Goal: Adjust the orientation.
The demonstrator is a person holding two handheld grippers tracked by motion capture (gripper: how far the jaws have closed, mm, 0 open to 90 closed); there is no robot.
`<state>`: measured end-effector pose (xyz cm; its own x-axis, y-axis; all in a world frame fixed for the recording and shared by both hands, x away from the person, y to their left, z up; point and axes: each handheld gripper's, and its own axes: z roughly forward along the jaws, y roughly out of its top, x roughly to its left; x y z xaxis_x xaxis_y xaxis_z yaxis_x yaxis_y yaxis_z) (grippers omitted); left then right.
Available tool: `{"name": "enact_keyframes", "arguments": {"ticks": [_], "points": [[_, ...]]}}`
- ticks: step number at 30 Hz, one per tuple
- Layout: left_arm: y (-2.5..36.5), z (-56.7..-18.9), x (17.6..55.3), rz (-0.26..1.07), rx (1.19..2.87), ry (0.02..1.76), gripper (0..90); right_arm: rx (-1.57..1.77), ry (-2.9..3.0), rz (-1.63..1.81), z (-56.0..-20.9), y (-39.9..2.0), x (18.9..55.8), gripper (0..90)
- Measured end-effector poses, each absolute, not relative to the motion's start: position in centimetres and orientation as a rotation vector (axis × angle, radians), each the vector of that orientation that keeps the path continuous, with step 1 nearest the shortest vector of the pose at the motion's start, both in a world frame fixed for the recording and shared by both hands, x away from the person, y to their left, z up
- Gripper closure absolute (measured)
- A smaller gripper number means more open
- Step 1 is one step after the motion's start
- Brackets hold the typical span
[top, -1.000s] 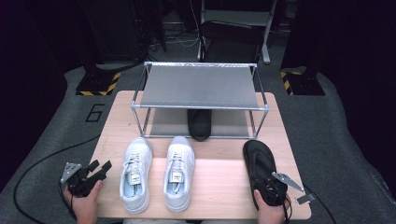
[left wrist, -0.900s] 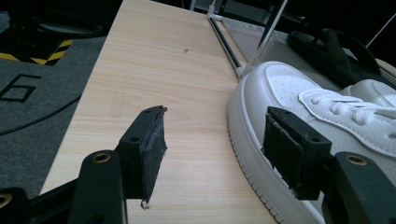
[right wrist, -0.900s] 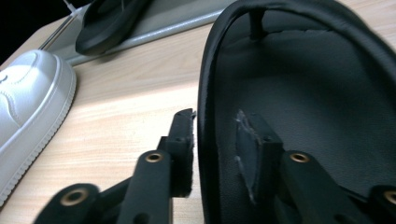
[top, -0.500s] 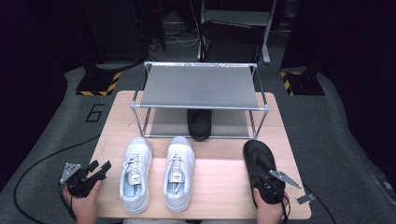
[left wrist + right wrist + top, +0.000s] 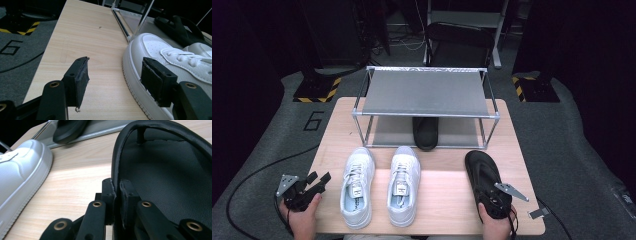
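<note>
A lab: hazard-taped stands (image 5: pixel 316 90), floor cables (image 5: pixel 257 172), numbered grey carpet (image 5: pixel 314 121).

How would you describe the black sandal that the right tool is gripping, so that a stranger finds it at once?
Start at the wooden table with the metal shoe rack at its back. In front of the rack, right of the two white sneakers, lies the black sandal. Unlike the other black sandal under the rack, its edge is pinched by the right tool.

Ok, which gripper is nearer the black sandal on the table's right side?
Right. The right gripper has its fingers shut on the black sandal at its heel rim. The left gripper sits open across the table, beside the left white sneaker.
</note>
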<state>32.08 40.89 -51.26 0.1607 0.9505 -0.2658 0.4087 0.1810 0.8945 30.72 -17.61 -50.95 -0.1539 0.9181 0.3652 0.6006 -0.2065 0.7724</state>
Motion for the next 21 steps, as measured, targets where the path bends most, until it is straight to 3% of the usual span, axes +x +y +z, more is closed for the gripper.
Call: {"name": "enact_keyframes", "arguments": {"ticks": [15,21], "points": [[40.9,-51.3,32.1,0.664,1.401,1.424,38.8,1.691,1.857,1.329,-51.0,-13.9,31.1,82.3],[40.8,-51.3,32.1,0.666,1.398,1.42,38.8,1.705,1.85,1.376,-50.9,-14.5,30.9,80.2]]}}
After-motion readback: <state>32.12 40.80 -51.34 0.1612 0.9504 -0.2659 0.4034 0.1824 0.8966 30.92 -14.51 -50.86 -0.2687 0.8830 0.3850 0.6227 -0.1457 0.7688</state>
